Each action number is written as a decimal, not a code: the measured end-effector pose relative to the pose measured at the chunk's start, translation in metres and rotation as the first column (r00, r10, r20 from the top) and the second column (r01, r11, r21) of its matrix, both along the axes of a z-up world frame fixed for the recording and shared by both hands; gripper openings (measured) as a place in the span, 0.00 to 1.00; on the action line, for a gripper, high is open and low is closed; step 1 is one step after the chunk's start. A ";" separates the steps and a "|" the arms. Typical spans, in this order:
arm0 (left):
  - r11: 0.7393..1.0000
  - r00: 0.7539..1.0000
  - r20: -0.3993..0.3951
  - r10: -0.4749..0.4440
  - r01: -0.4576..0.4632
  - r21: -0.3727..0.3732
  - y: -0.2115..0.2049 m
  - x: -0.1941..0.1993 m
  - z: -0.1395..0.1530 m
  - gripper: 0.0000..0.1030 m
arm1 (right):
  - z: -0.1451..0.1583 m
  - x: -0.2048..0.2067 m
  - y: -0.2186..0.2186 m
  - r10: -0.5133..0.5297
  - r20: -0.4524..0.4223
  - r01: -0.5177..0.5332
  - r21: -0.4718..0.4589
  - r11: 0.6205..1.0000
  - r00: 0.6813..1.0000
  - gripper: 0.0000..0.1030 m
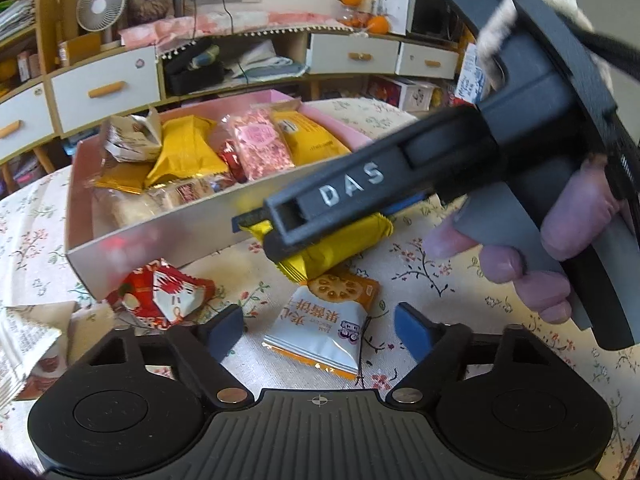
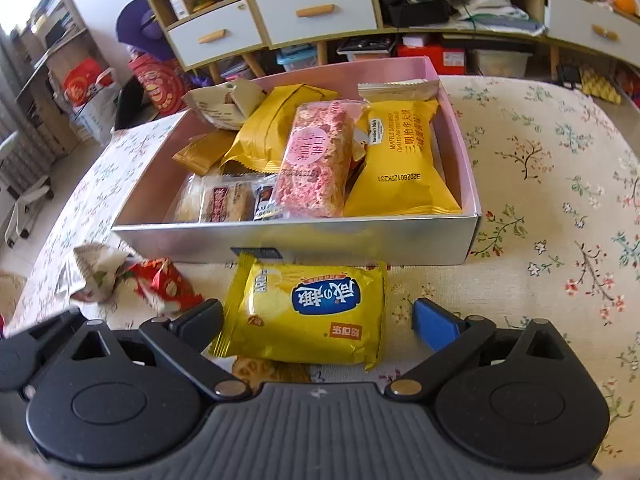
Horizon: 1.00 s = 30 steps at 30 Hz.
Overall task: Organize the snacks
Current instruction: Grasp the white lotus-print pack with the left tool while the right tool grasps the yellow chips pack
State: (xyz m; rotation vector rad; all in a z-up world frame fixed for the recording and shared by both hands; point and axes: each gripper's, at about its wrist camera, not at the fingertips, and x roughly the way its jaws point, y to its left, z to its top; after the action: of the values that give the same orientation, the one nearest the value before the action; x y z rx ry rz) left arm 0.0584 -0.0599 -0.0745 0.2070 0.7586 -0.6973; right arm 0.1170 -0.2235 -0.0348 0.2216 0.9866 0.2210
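A pink box (image 2: pixel 296 240) on the floral tablecloth holds several snack packs, among them a pink nougat bar (image 2: pixel 316 160) and yellow packs. In the right wrist view a yellow cracker pack (image 2: pixel 316 312) lies between my right gripper's (image 2: pixel 320 320) wide-open fingers, in front of the box. In the left wrist view that gripper (image 1: pixel 276 240) reaches over the same yellow pack (image 1: pixel 340 248). My left gripper (image 1: pixel 320 328) is open and empty above a white-and-orange biscuit pack (image 1: pixel 324 328).
A red snack pack (image 1: pixel 164 292) and a crumpled white wrapper (image 1: pixel 24 344) lie left of the box's front; they also show in the right wrist view (image 2: pixel 164 284). Shelves with white drawers (image 2: pixel 316 12) stand behind the table. Bare tablecloth (image 2: pixel 560 200) spreads to the right.
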 end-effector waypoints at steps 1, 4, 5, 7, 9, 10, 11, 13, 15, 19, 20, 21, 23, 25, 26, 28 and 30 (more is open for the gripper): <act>1.000 1.000 0.011 0.000 0.000 0.007 -0.001 0.000 -0.001 0.73 | 0.000 0.000 0.001 0.000 0.004 0.000 -0.004 1.000 1.000 0.96; 1.000 0.999 0.032 -0.005 0.004 0.020 -0.004 -0.001 -0.002 0.65 | 0.001 0.000 0.002 0.005 0.018 -0.005 -0.031 1.000 1.000 0.87; 1.000 1.000 0.031 -0.004 0.004 0.018 -0.003 0.000 -0.001 0.65 | 0.002 -0.001 0.004 0.011 0.021 -0.010 -0.034 0.999 1.000 0.84; 1.000 0.999 0.032 -0.008 0.007 0.020 -0.005 0.000 -0.001 0.65 | 0.004 -0.002 0.006 0.025 0.020 -0.025 -0.031 0.999 0.999 0.79; 1.000 0.999 0.038 -0.011 0.010 0.027 -0.007 -0.001 -0.002 0.64 | 0.006 -0.003 0.005 0.032 0.010 -0.032 0.005 0.999 0.999 0.79; 0.999 0.999 0.039 -0.015 0.013 0.029 -0.009 -0.001 -0.001 0.64 | 0.007 -0.002 0.004 0.026 0.005 -0.026 0.021 0.999 1.000 0.80; 0.999 0.999 0.039 -0.017 0.015 0.029 -0.009 -0.001 -0.001 0.64 | 0.007 -0.002 0.003 0.020 -0.002 -0.020 0.036 0.999 1.000 0.85; 0.999 0.999 0.045 -0.016 0.014 0.033 -0.011 -0.002 -0.001 0.55 | 0.006 -0.001 0.002 0.009 -0.019 -0.008 0.056 0.998 1.000 0.92; 0.999 0.998 0.058 -0.017 0.014 0.042 -0.011 -0.003 -0.001 0.44 | 0.005 0.000 0.002 0.009 -0.021 -0.008 0.052 0.999 1.000 0.93; 0.999 0.999 0.048 -0.022 0.020 0.041 -0.007 -0.004 0.001 0.36 | 0.005 -0.001 0.012 0.034 0.008 -0.034 -0.034 0.999 0.999 0.83; 0.999 0.999 0.046 -0.022 0.020 0.041 -0.006 -0.004 0.001 0.36 | 0.005 -0.002 0.014 0.042 0.016 -0.041 -0.057 0.998 0.999 0.78; 0.999 0.999 0.045 -0.021 0.019 0.043 -0.005 -0.004 0.002 0.36 | 0.006 -0.002 0.015 0.050 0.021 -0.049 -0.071 0.996 0.999 0.74; 0.999 0.999 0.042 -0.021 0.019 0.045 -0.004 -0.006 0.003 0.35 | 0.007 -0.003 0.016 0.057 0.027 -0.054 -0.092 0.994 0.998 0.70; 0.999 0.999 0.041 -0.020 0.018 0.047 -0.001 -0.008 0.003 0.35 | 0.007 -0.003 0.014 0.059 0.025 -0.057 -0.088 0.995 0.998 0.68; 0.999 0.999 0.041 -0.018 0.016 0.050 0.000 -0.009 0.003 0.35 | 0.007 -0.003 0.013 0.059 0.024 -0.057 -0.090 0.994 0.998 0.68; 0.998 0.999 0.040 -0.017 0.015 0.055 0.003 -0.012 0.004 0.35 | 0.008 -0.004 0.012 0.056 0.026 -0.053 -0.107 0.993 0.998 0.67; 0.998 0.999 0.039 -0.016 0.014 0.060 0.006 -0.014 0.005 0.35 | 0.009 -0.005 0.010 0.044 0.024 -0.041 -0.114 0.993 0.999 0.67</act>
State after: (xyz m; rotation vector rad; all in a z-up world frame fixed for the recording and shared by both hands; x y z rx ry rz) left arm 0.0444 -0.0543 -0.0694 0.2799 0.7414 -0.6836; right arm 0.1119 -0.2137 -0.0256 0.0940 0.9753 0.2055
